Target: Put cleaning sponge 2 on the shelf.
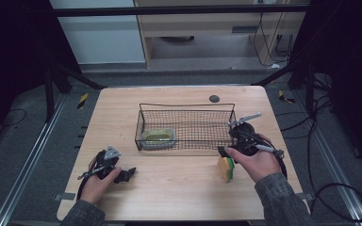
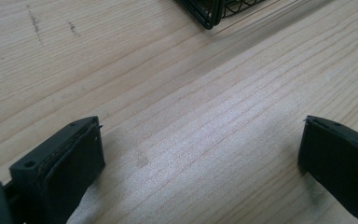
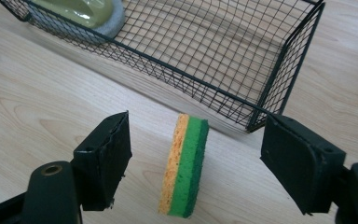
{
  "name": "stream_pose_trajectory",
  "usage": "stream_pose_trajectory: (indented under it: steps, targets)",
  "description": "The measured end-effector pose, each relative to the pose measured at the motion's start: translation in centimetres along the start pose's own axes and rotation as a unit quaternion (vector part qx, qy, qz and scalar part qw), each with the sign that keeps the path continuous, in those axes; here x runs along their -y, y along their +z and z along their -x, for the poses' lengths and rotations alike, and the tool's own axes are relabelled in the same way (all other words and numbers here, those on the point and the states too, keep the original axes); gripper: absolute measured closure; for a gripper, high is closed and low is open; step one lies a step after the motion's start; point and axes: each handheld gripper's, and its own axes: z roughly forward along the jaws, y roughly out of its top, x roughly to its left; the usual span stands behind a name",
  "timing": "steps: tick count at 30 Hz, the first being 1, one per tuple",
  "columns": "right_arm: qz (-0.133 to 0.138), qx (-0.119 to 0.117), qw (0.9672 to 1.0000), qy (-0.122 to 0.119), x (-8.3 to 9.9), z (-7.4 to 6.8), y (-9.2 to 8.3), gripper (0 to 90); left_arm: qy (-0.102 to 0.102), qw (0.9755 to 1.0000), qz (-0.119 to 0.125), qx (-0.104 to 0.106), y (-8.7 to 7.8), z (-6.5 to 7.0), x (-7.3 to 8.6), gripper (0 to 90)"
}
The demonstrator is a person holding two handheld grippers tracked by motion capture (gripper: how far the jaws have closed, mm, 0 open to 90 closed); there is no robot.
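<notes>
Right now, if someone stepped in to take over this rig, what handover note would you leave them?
Right gripper: open, jaws on either side of the sponge without touching it.
Left gripper: open, nothing between its jaws, low over the bare table at the near left.
Sponge: yellow and green, standing on its edge on the table just outside the near right corner of the wire basket.
Basket: mid-table, with a yellow-green dish at its left end.
Done: right gripper lined up on the sponge.
Left: close on the sponge, lift it, probably into the basket.
</notes>
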Motion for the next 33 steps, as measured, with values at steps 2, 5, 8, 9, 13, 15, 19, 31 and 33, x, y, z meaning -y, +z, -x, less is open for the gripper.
stream_pose_trajectory:
  steps: [2,5,8,9,13,15,19,31,33]
  targets:
    - [-0.004,-0.001,1.0,-0.005,-0.1,-0.3,0.3,24.6,0.0,1.0,0.0,0.0,0.0,0.0,0.0,0.0]
    - [-0.012,-0.003,0.9999,-0.007,-0.2,-0.5,0.9,24.6,-0.007,0.9999,0.003,-0.007,0.2,-0.1,-0.1,0.0]
    - [-0.024,-0.003,0.9997,-0.007,-0.3,-0.6,1.3,24.8,-0.007,0.9999,0.005,-0.008,0.2,-0.1,-0.1,0.0]
    - [-0.027,-0.002,0.9996,-0.005,-0.3,-0.6,1.3,24.8,-0.007,0.9999,0.006,-0.007,0.2,-0.1,-0.1,0.0]
    - [-0.039,0.003,0.9992,0.0,-0.3,-0.6,1.8,24.9,-0.006,0.9999,0.001,-0.009,0.2,-0.2,-0.2,0.0]
    - [-0.041,0.004,0.9991,0.004,-0.2,-0.7,1.9,25.7,-0.007,0.9999,0.004,-0.01,0.2,-0.4,-0.2,0.0]
    - [-0.04,0.005,0.9991,0.009,0.3,-0.9,1.8,27.2,-0.007,0.9999,0.001,-0.009,0.2,-0.4,-0.2,0.0]
    - [-0.06,0.015,0.9979,0.016,0.9,-1.1,3.6,23.2,-0.007,0.9999,-0.001,-0.011,0.2,-0.4,-0.2,0.0]
    - [-0.065,0.02,0.9975,0.018,1.1,-0.9,3.9,23.6,-0.007,0.9999,-0.001,-0.011,0.2,-0.4,-0.2,0.0]
